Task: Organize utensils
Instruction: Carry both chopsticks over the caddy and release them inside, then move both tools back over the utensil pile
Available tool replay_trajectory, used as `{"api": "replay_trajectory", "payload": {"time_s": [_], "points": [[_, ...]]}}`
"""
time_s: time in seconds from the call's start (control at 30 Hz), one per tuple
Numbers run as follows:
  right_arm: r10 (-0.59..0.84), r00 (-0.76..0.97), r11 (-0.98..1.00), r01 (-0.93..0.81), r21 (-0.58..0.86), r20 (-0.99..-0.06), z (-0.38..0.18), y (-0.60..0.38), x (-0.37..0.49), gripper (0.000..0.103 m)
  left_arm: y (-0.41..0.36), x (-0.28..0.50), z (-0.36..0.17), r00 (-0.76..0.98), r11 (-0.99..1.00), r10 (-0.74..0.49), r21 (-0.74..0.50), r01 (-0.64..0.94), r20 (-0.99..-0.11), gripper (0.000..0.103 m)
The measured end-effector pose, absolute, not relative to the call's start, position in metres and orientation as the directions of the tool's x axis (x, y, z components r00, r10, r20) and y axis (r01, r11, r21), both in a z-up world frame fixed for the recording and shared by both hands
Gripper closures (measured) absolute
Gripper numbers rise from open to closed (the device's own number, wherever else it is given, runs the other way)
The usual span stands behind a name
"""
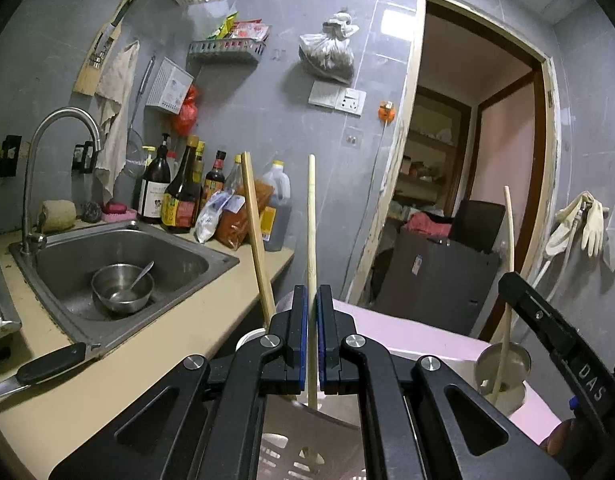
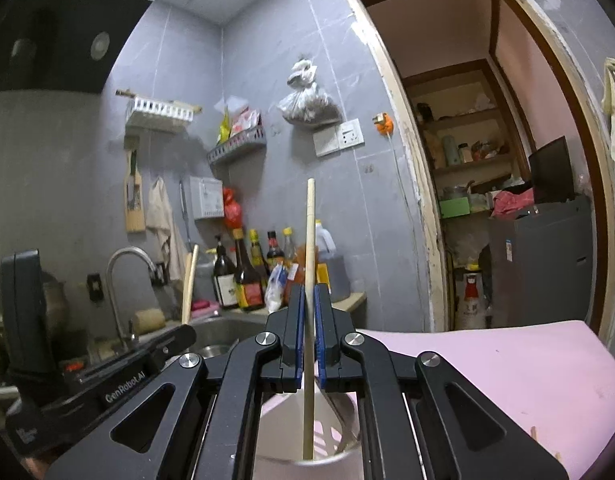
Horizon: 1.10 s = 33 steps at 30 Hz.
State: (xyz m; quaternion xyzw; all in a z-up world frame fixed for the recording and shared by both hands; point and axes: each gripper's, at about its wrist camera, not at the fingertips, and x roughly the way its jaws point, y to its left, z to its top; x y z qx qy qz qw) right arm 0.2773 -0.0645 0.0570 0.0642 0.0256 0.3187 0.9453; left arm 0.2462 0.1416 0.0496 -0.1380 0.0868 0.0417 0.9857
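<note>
Two pale wooden chopsticks, both near upright: one (image 1: 311,240) with lower end inside a slotted holder (image 1: 307,432); the other (image 2: 308,320) dipping into a white cup (image 2: 307,440), near the pink surface's (image 2: 507,368) edge.

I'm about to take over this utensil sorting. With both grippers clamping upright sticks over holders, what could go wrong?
1. The left gripper pinches its chopstick low, so it may pivot or slip.
2. The right gripper holds its chopstick slightly tilted over the white holder; it might catch the rim.
</note>
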Motion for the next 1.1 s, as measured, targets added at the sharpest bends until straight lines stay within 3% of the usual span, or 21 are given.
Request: {"api": "replay_trajectory", "payload": {"time_s": [0.4,0.67,0.73,0.8,0.93,1.1], "points": [[0.610,0.790,0.789,-0.601,0.126,-0.050,0.049,-0.061,0.277,0.100,0.136,0.252,0.047,0.972,0.970,0.087,-0.202,-0.133,-0.219,0.100],[0.606,0.794,0.792,-0.596,0.135,-0.050,0.054,-0.070,0.272,0.096,0.142,0.245,0.045,0.966,0.963,0.039,-0.247,-0.104,-0.254,0.098],[0.599,0.800,0.796,-0.588,0.142,-0.047,0.057,-0.075,0.270,0.091,0.140,0.241,0.048,0.968,0.964,0.026,-0.251,-0.091,-0.249,0.093],[0.593,0.804,0.799,-0.581,0.153,-0.047,0.060,-0.083,0.268,0.081,0.138,0.237,0.052,0.970,0.963,0.015,-0.258,-0.079,-0.241,0.080],[0.571,0.819,0.816,-0.559,0.149,-0.053,0.067,-0.101,0.262,0.080,0.132,0.227,0.061,0.975,0.961,-0.009,-0.271,-0.053,-0.223,0.073],[0.541,0.839,0.837,-0.530,0.134,-0.055,0.075,-0.131,0.249,0.063,0.115,0.217,0.071,0.978,0.964,-0.054,-0.267,-0.002,-0.201,0.052]]}}
